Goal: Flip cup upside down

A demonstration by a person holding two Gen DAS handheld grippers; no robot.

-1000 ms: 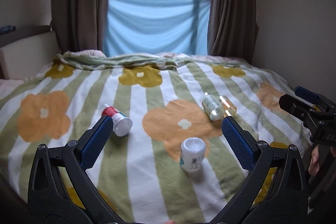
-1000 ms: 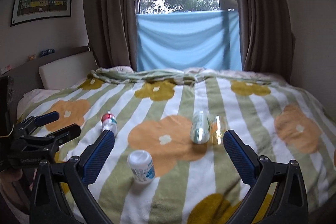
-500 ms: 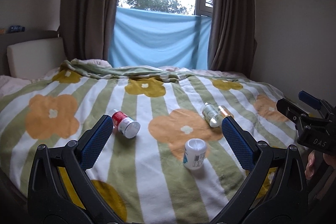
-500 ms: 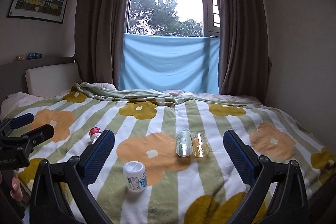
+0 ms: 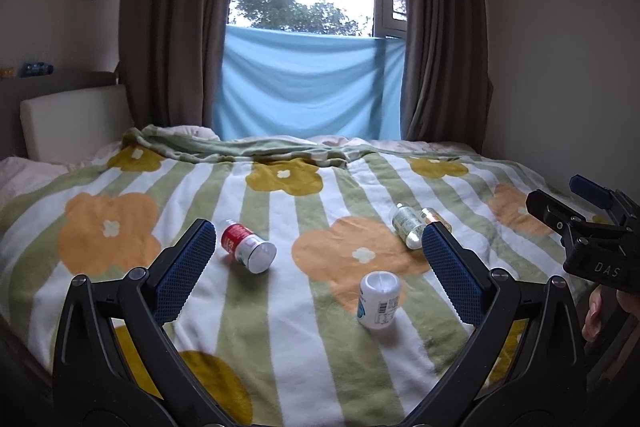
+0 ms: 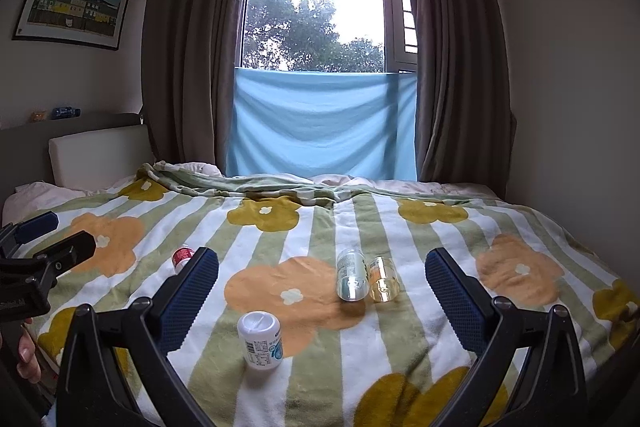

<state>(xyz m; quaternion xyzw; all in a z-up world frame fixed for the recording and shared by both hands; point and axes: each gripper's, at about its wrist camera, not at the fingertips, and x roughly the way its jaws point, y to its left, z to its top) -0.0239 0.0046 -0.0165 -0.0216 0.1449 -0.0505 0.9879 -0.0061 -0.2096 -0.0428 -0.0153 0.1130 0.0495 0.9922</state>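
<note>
Several small cups rest on a flowered blanket. A white cup with a blue label [image 5: 378, 301] [image 6: 260, 341] stands upright, its flat closed end on top. A red-and-white cup [image 5: 248, 245] [image 6: 183, 257] lies on its side. A clear green-printed cup [image 5: 406, 231] [image 6: 351, 275] and a clear amber cup [image 5: 436, 219] [image 6: 383, 279] lie side by side. My left gripper [image 5: 316, 255] is open and empty, short of the cups. My right gripper [image 6: 322, 279] is also open and empty. Each gripper shows at the edge of the other's view.
The striped green-and-white blanket [image 5: 280, 347] covers the whole bed. A headboard cushion [image 6: 96, 155] stands at the left and a wall is close on the right. Brown curtains and a blue cloth [image 6: 320, 123] hang over the window behind. A person's fingers [image 5: 594, 311] hold the right gripper.
Both cameras have tilted up and drawn back, so the cups sit lower and smaller in view. The cups have not moved. Both grippers stay open.
</note>
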